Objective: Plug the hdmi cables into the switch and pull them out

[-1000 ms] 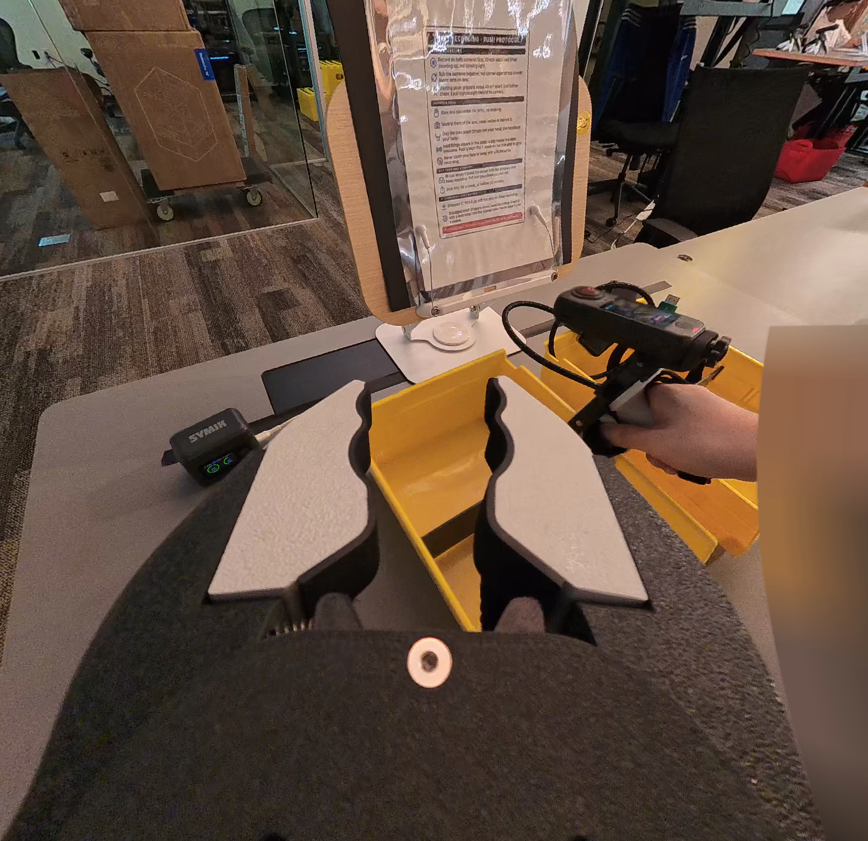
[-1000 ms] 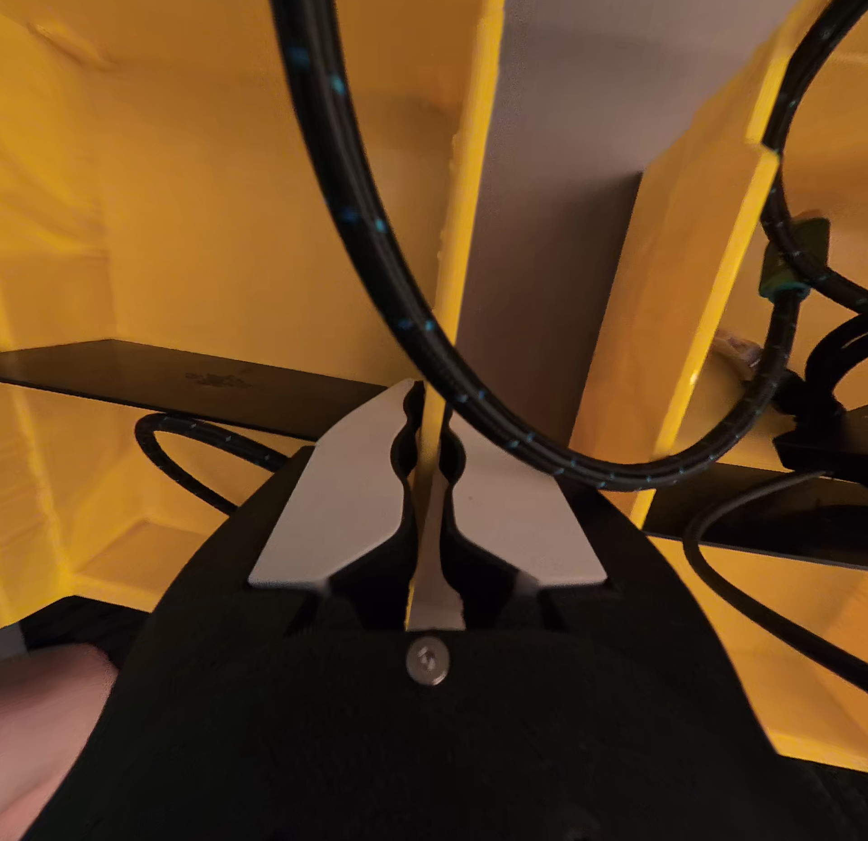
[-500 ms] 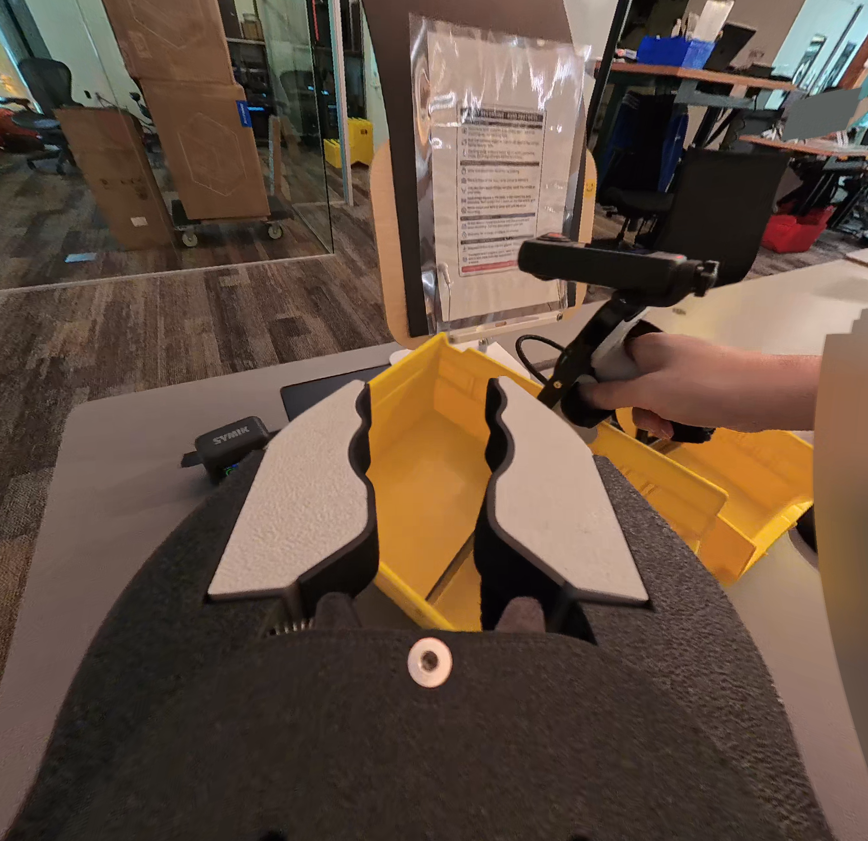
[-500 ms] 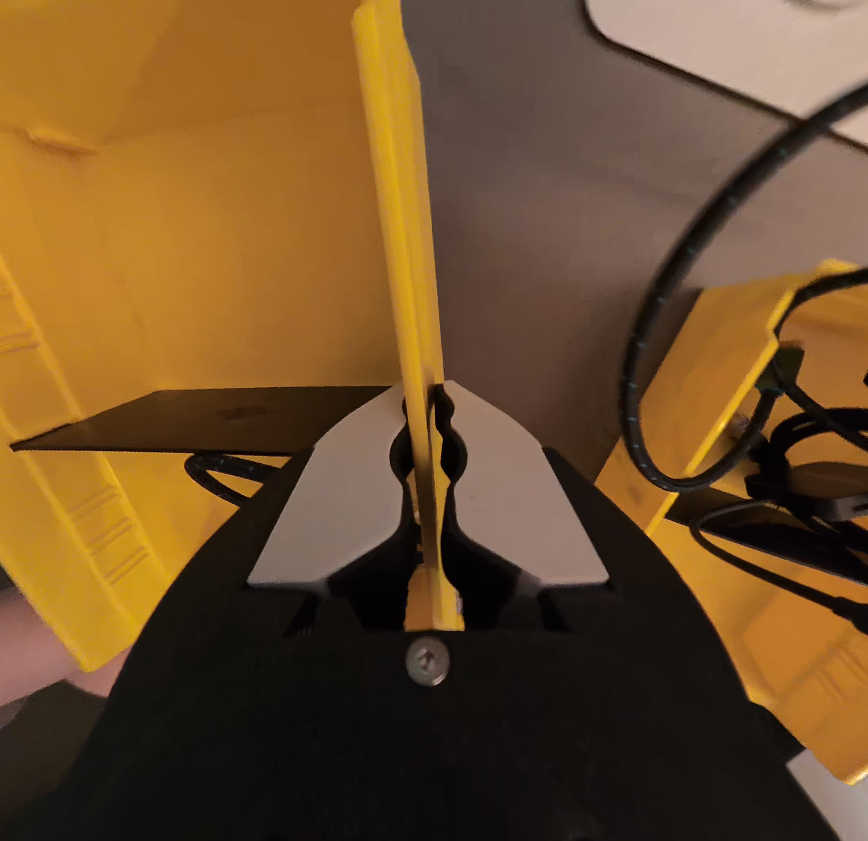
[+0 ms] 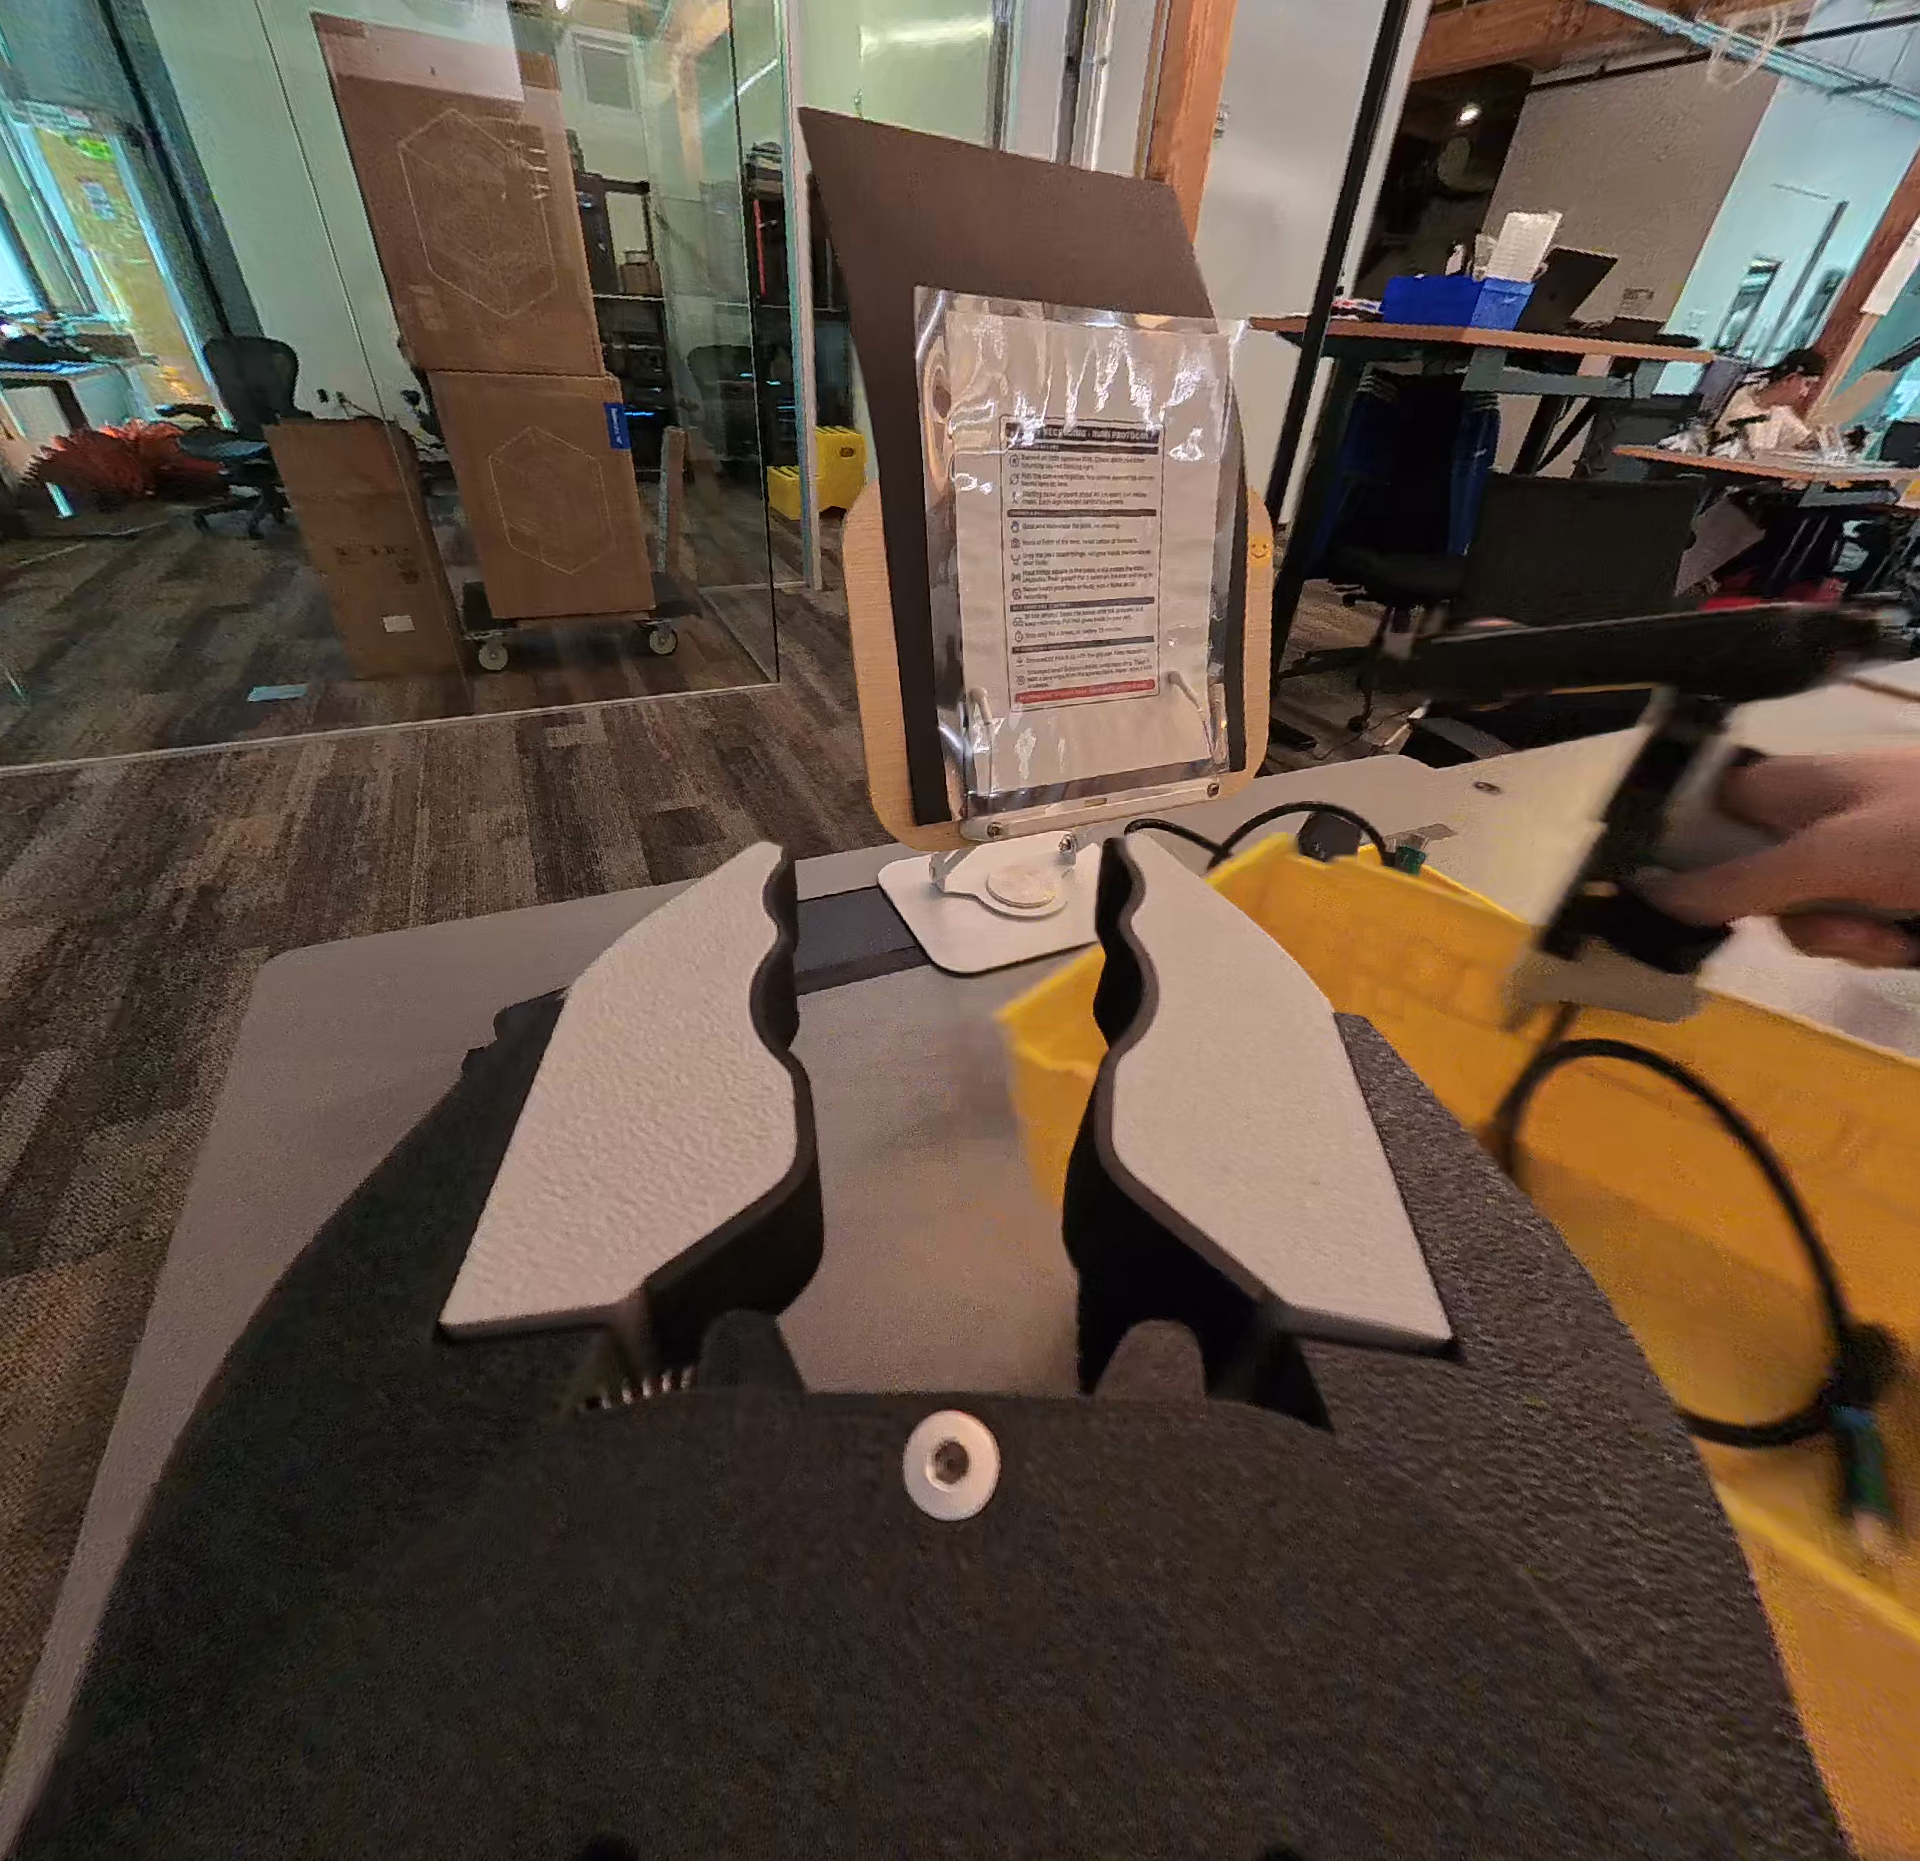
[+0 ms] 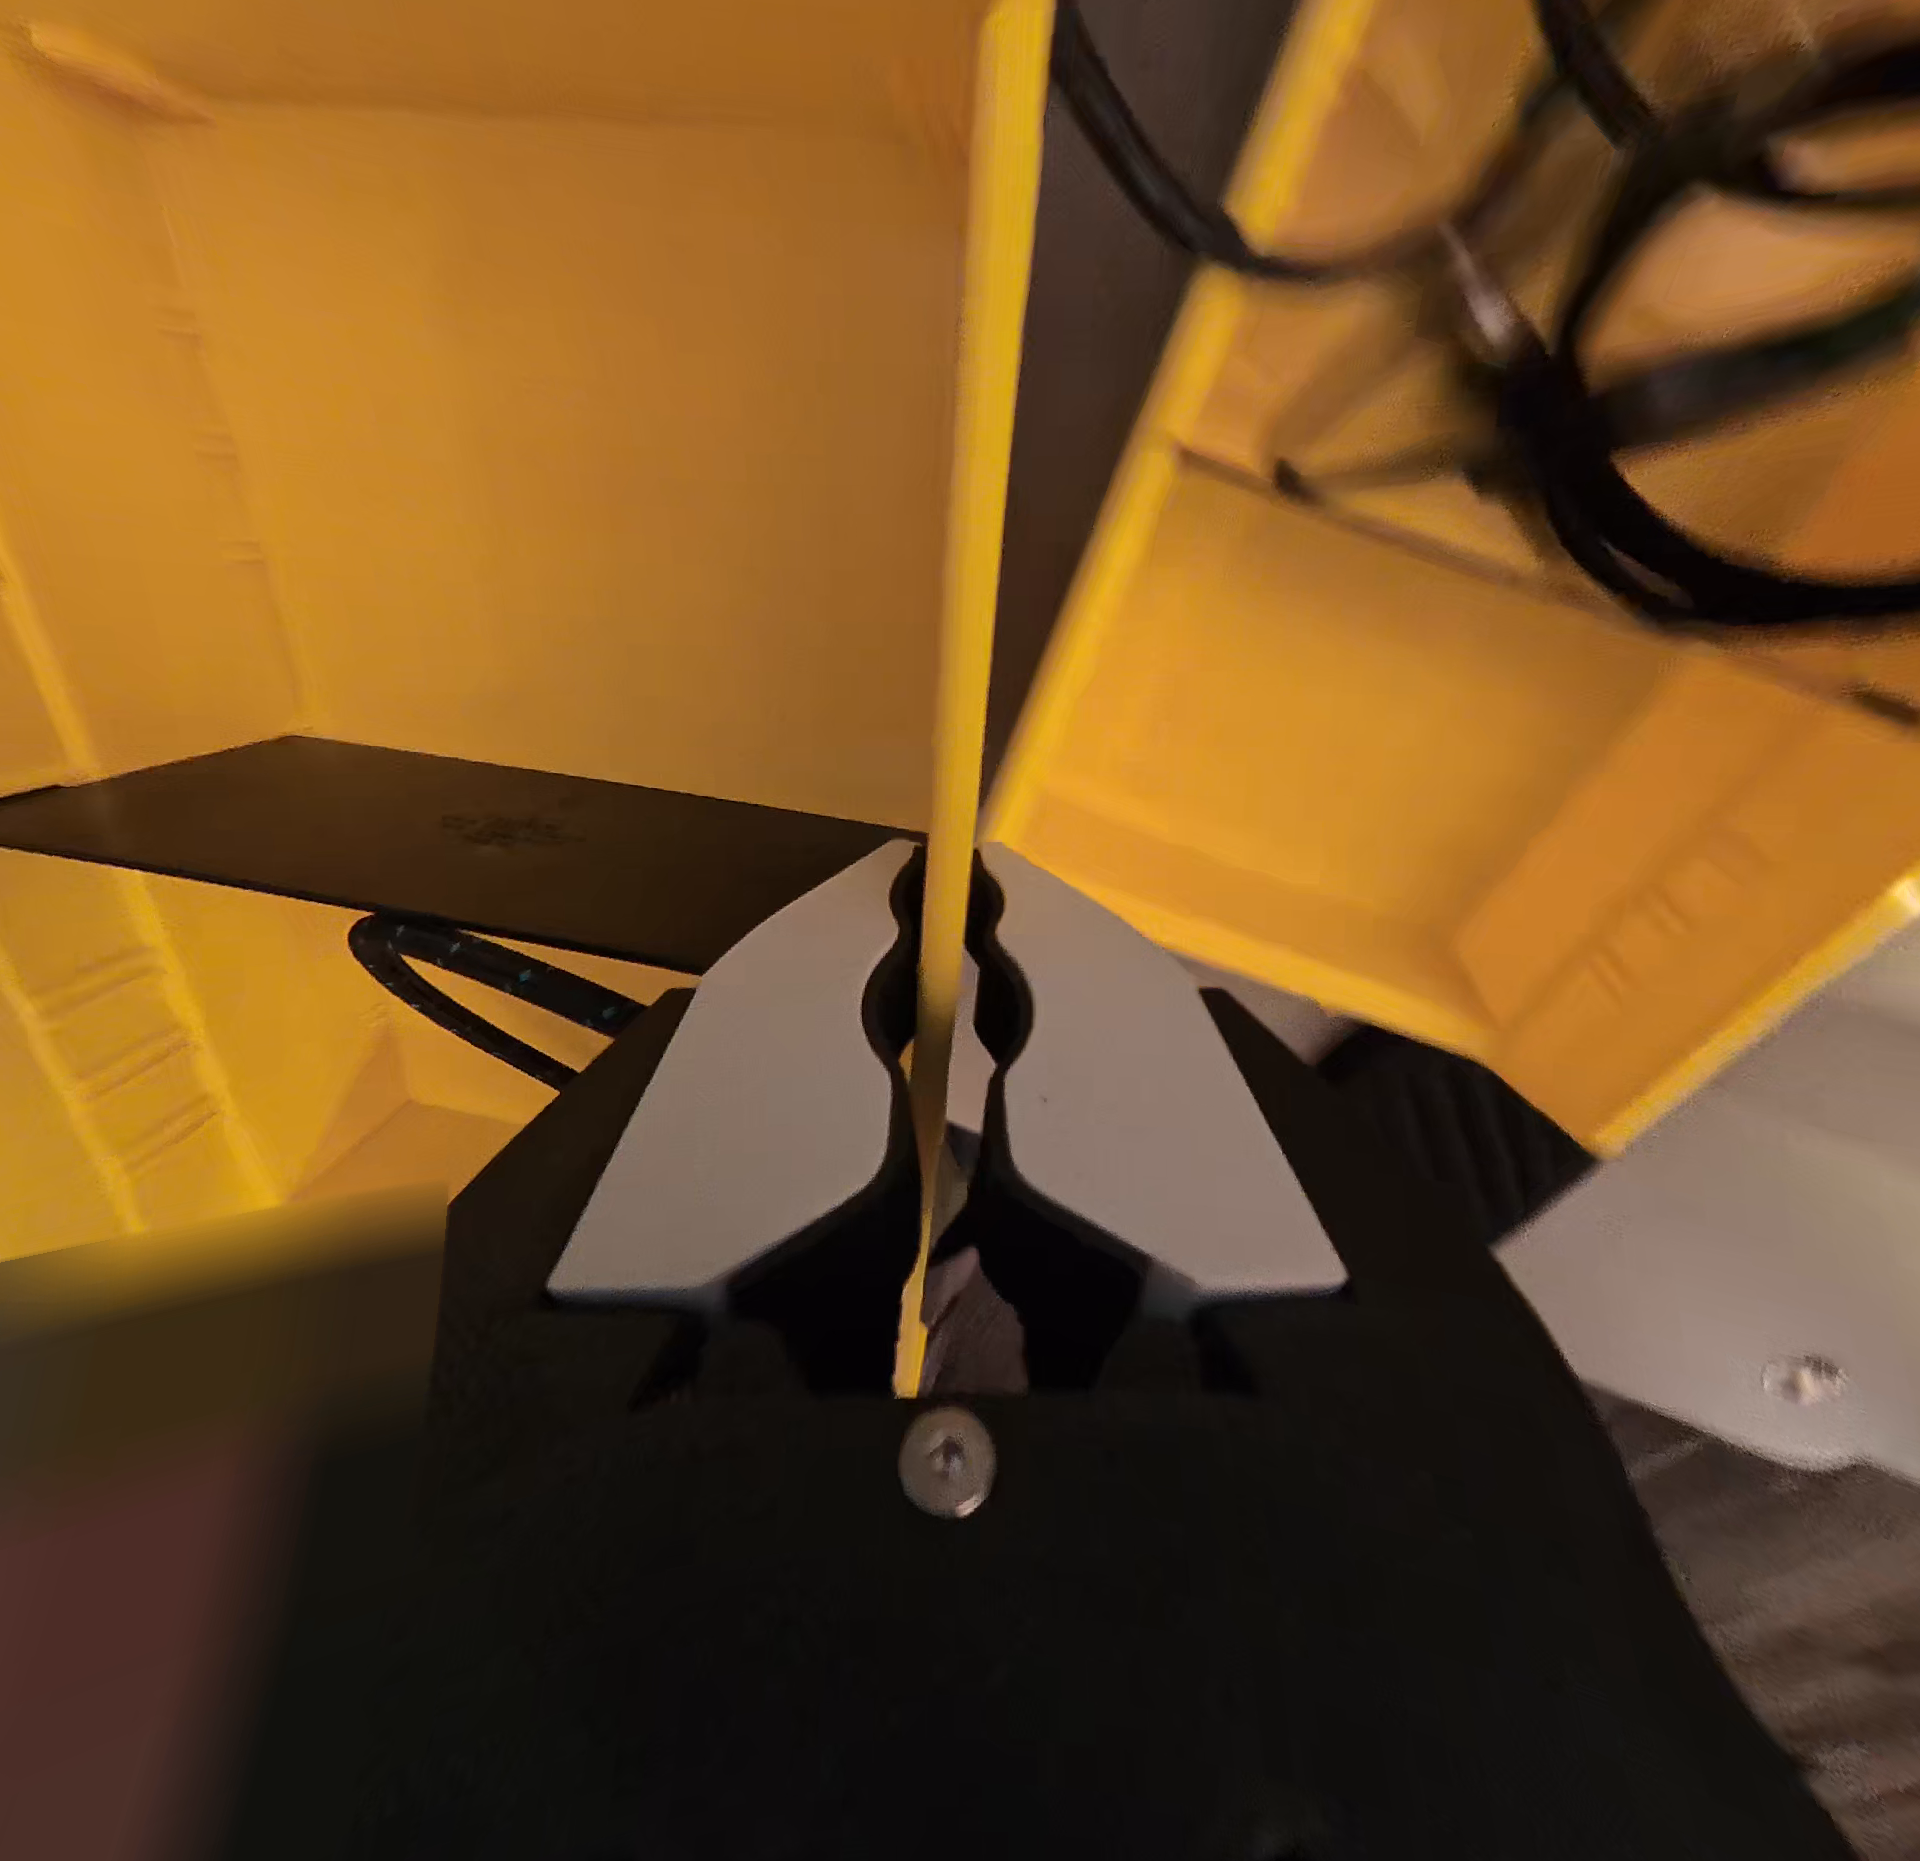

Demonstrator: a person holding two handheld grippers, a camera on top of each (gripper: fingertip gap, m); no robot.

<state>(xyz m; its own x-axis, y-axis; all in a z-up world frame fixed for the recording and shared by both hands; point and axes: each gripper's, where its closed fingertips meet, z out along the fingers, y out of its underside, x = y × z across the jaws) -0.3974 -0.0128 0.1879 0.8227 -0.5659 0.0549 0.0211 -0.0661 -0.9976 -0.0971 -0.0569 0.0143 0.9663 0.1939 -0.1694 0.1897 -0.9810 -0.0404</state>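
In the right wrist view my right gripper (image 6: pixel 945 861) is shut on the thin side wall of a yellow bin (image 6: pixel 520 409), which has a black divider (image 6: pixel 436 824) and a braided black cable (image 6: pixel 468 980) inside. A second yellow bin (image 6: pixel 1351 720) to the right holds tangled black cables (image 6: pixel 1579 440). In the left wrist view my left gripper (image 5: pixel 945 866) is open and empty above the grey table (image 5: pixel 364 1032). To its right, the right gripper (image 5: pixel 1621 876) holds the yellow bin (image 5: pixel 1558 1167) tilted. A black cable (image 5: pixel 1714 1105) with a green-tipped plug (image 5: pixel 1860 1468) dangles over it. I cannot pick out the switch.
A sign stand with a sheet in a plastic sleeve (image 5: pixel 1070 585) stands on a white base (image 5: pixel 997 918) at the table's far edge. A person's hand (image 5: pixel 1829 876) grips the right gripper's handle. Beyond the table are wood flooring, cardboard boxes (image 5: pixel 499 357) and office desks. Across from one pair of fingers to the other is roughly 35 cm.
The right gripper has kept its hold on the bin wall and carried the bin up and to the right. The left gripper has moved off the bin, with bare table now between its fingers.
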